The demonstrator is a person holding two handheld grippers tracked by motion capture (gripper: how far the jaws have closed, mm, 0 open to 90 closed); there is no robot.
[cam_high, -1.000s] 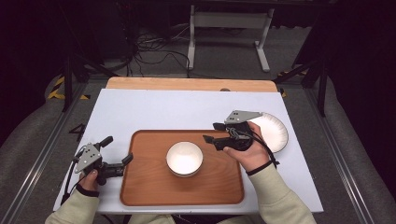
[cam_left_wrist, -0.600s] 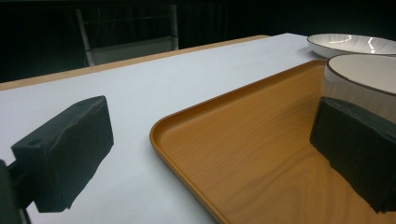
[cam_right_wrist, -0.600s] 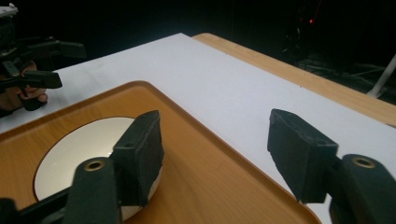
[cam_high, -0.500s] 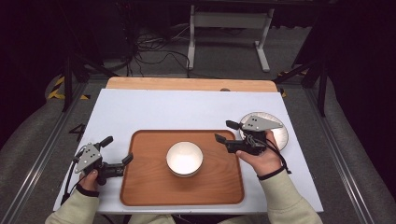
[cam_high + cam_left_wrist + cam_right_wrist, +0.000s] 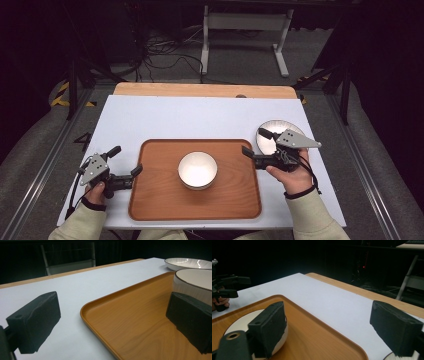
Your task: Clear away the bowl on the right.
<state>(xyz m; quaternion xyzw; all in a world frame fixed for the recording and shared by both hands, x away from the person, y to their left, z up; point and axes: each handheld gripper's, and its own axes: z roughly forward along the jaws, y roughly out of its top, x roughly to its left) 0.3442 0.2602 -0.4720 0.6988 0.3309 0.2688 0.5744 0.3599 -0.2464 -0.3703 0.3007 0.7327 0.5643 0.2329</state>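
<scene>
Seemingly ceramic, stiff, glossy and breakable, the bowl (image 5: pixel 198 170) sits mid-tray (image 5: pixel 150 200), best pinched across its thin rim, while the left gripper (image 5: pixel 125 161) at the tray's nine o'clock and the right gripper (image 5: pixel 256 142) at three o'clock both gape empty.

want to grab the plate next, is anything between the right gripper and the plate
Nothing visible stands in the way. The right gripper, jaws open, hovers at the plate's near edge, beside the tray. The bowl sits on the tray, off to the side.
</scene>
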